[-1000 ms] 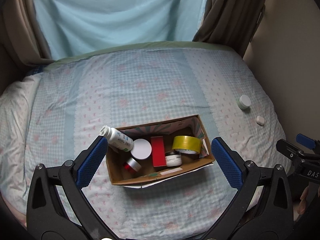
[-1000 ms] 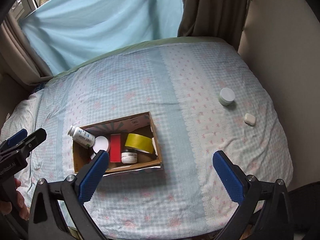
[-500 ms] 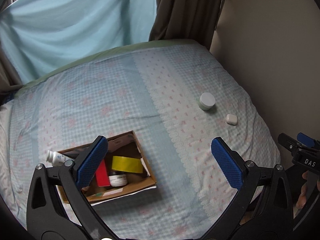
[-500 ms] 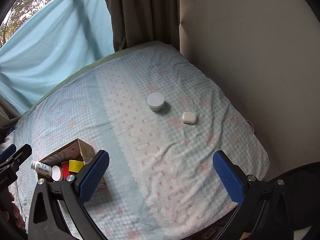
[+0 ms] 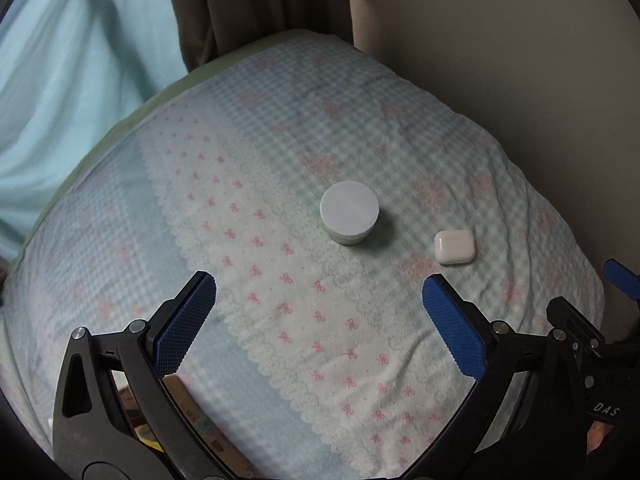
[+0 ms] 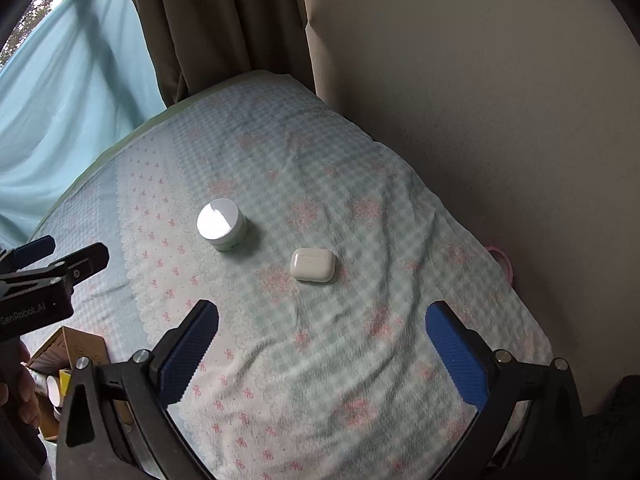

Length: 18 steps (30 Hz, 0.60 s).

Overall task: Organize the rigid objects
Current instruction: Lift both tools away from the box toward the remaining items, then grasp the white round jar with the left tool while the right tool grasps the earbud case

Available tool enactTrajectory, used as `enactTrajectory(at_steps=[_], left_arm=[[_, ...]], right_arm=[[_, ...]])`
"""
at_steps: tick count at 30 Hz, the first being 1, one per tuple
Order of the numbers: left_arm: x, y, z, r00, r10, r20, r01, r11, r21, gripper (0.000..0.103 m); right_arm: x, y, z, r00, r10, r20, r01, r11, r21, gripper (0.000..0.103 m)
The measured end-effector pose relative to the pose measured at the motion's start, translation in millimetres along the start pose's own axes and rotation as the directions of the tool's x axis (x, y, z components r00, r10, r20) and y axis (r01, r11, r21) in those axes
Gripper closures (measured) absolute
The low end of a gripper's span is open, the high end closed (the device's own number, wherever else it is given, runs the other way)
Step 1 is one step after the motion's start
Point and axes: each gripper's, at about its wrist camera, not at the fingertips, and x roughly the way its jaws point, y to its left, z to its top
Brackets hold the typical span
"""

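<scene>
A round jar with a white lid (image 5: 349, 213) (image 6: 222, 225) stands on the patterned bedspread. To its right lies a small white earbud case (image 5: 454, 247) (image 6: 313, 264). My left gripper (image 5: 320, 300) is open, hovering short of the jar with nothing between its blue pads. My right gripper (image 6: 322, 328) is open too, just short of the earbud case. The cardboard box (image 6: 76, 350) sits at the lower left, holding several items, mostly hidden behind the fingers. A corner of the box (image 5: 192, 408) shows in the left wrist view.
A beige wall (image 6: 480, 120) runs along the bed's right side. Brown curtains (image 6: 216, 24) and a light blue drape (image 6: 72, 88) hang behind the bed. A pink object (image 6: 502, 258) lies wedged between bed and wall. A hand (image 6: 24, 396) holds the left gripper.
Both grippers have swung right, away from the cardboard box and toward the jar and earbud case, which now appear larger and closer. Both stayed open.
</scene>
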Motion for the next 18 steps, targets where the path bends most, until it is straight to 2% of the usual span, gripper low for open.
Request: enactTrajectory(at_steps=[5,9,12,15,18], left_arm=[[81,-23,9,1.0,-0.002,-0.021,0.004,0.993,0.118,0.0],[131,-27,9,1.0,-0.026,-0.012,0.028,0.989,0.144,0.0],[156,-25,8,0.999,-0.049,0.009,0.047,0.986,0.159,0.0],[178,-26,8,0.997,-0.067,0.028,0.062,0.982,0.176,0.001],[193,-29,7,0.996,-0.077,0.04,0.067,0.977,0.202,0.009]], right_arm=[[61,0,-11,1.0,-0.015,0.005,0.015,1.0,0.023,0.0],[103,7,-19,0.999,-0.047,0.015,0.047,0.999,0.024,0.008],[129,10,-23,0.997,-0.066,0.033,0.065,0.997,0.033,0.009],[151,14,-23,0.995,-0.086,0.049,0.084,0.996,0.027,0.018],[169,18,-22,0.994,-0.092,0.059,0.09,0.995,0.031,0.022]])
